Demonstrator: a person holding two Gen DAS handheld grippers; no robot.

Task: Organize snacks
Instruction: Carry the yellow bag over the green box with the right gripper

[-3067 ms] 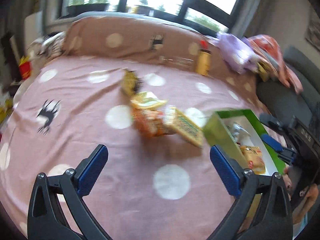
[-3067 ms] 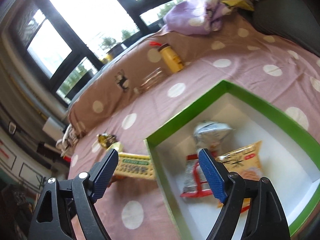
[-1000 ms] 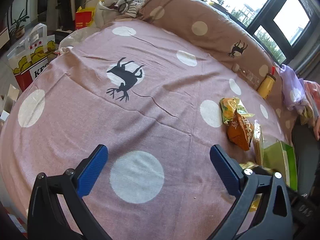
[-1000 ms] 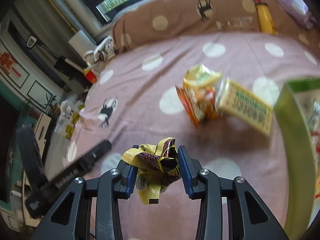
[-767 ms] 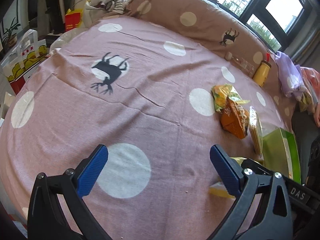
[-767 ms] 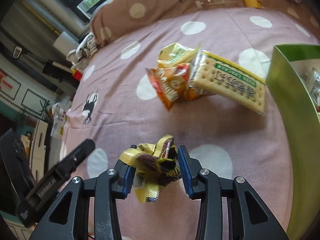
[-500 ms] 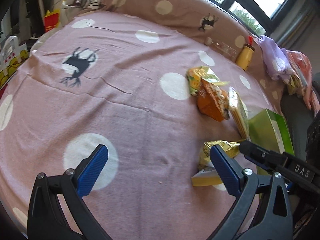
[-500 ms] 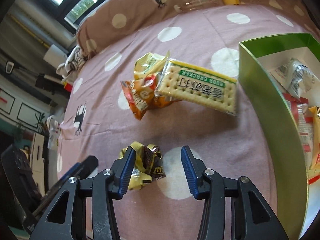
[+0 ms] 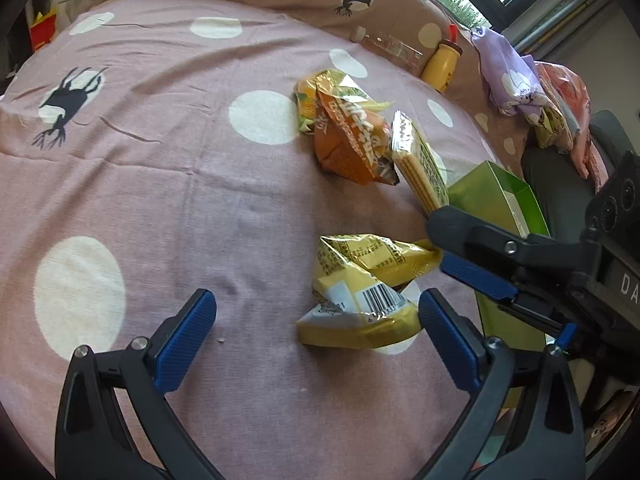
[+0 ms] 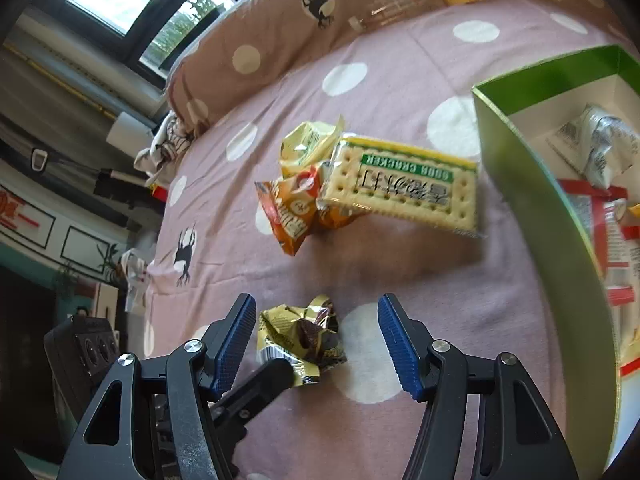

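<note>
The crumpled yellow snack packet [image 10: 300,334] lies on the pink dotted bedspread [image 10: 400,80], between the right gripper's [image 10: 316,340] blue pads, which stand apart from it; a second ago they pinched it, and the jaws have just been opening. The left gripper [image 9: 316,336] is spread wide just beside it, one finger reaching the packet's edge. Farther up the bed lie an orange bag [image 10: 288,210] and a cracker pack [image 10: 404,186]; the green box [image 10: 532,200] sits toward the right edge. Windows lie beyond the brown bolster [image 10: 280,32].
</note>
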